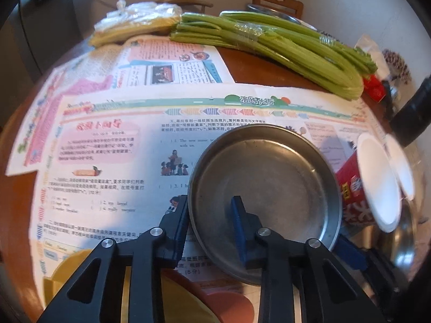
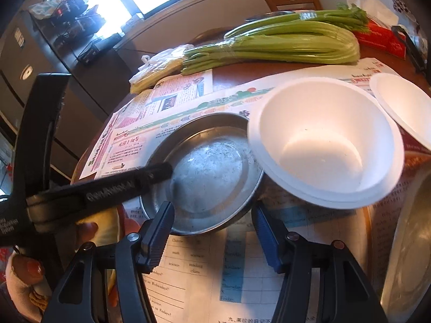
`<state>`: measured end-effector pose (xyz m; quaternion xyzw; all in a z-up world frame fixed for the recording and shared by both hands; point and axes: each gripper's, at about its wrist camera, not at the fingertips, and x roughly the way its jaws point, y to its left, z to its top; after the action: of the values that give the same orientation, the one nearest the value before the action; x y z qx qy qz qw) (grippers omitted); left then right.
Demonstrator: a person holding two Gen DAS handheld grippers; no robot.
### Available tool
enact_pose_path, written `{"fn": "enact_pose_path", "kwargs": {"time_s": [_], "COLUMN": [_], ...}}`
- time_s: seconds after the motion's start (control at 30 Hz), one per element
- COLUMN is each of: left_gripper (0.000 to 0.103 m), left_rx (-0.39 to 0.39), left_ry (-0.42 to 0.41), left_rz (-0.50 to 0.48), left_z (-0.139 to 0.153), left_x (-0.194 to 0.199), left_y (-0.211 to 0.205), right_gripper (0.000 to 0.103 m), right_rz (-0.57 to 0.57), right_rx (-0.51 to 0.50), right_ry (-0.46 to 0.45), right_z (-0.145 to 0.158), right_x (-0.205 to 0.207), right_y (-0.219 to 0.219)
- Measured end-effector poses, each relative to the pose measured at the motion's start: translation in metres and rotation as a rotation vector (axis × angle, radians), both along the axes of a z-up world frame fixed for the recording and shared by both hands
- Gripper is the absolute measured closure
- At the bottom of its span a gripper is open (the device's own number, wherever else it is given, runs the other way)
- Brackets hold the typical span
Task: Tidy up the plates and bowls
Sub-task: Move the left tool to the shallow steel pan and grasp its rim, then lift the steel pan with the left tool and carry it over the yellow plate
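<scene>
While the left claw grips it, the metal plate leans over the papered counter.

Metal plate: the round steel plate (image 1: 265, 202) is tilted, its near rim pinched at the lower left edge; in the right wrist view the same plate (image 2: 212, 177) is empty, scuffed and shiny inside.

Left claw: the left claw (image 1: 211, 224) is closed most of the way on the plate's rim, one blue pad inside the dish and the other finger outside against the wall.

Right claw: the right claw (image 2: 212, 238) is spread wide and grasps nothing; its tips sit just short of the plate's near edge, one finger at each side of it.

Foam bowls: a nested stack of white foam bowls (image 2: 326, 142) tilts just right of the plate, overlapping its right rim, with nothing in the top bowl; the left wrist view shows the stack (image 1: 377, 180) edge-on against a red printed cup (image 1: 353, 191).

Second white bowl: another white bowl (image 2: 404, 107) sits further right, also empty as far as shows.

Steel bowl: a larger steel bowl (image 2: 412, 253) fills the right edge; its contents cannot be told.

Counter: the brown counter (image 1: 258, 67) is spread with printed newspaper sheets (image 1: 107, 148).

Far side: a bundle of celery (image 1: 272, 45) lies across the back, a plastic bag (image 1: 137, 18) of something yellow beside its stalk ends.
</scene>
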<state>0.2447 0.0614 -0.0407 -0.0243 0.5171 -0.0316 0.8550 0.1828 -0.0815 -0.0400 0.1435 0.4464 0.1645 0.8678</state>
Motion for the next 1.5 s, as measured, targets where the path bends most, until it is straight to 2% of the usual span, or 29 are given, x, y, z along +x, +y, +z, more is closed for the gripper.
{"fn": "enact_pose_path", "kwargs": {"time_s": [0.07,0.27,0.8,1.5], "left_gripper": [0.071,0.07,0.066,0.063], "left_rx": [0.026,-0.013,-0.024,-0.082], "left_ry": [-0.019,-0.075,-0.15,-0.268], "left_rz": [-0.002,0.011,0.034,0.092], "left_z": [0.003,0.022,0.06,0.105], "left_x": [-0.003,-0.009,-0.053,-0.116], "left_y": [-0.003,0.005,0.017,0.048], "right_gripper": [0.044,0.044,0.043,0.043], "right_rz": [0.0,0.017,0.067,0.159], "right_rx": [0.001,0.025,0.056,0.012], "right_ry": [-0.013,-0.025,-0.113,-0.236], "right_z": [0.001,0.007,0.044,0.095], "right_x": [-0.001,-0.001,-0.031,-0.081], "right_y": [0.001,0.002,0.006,0.03]}}
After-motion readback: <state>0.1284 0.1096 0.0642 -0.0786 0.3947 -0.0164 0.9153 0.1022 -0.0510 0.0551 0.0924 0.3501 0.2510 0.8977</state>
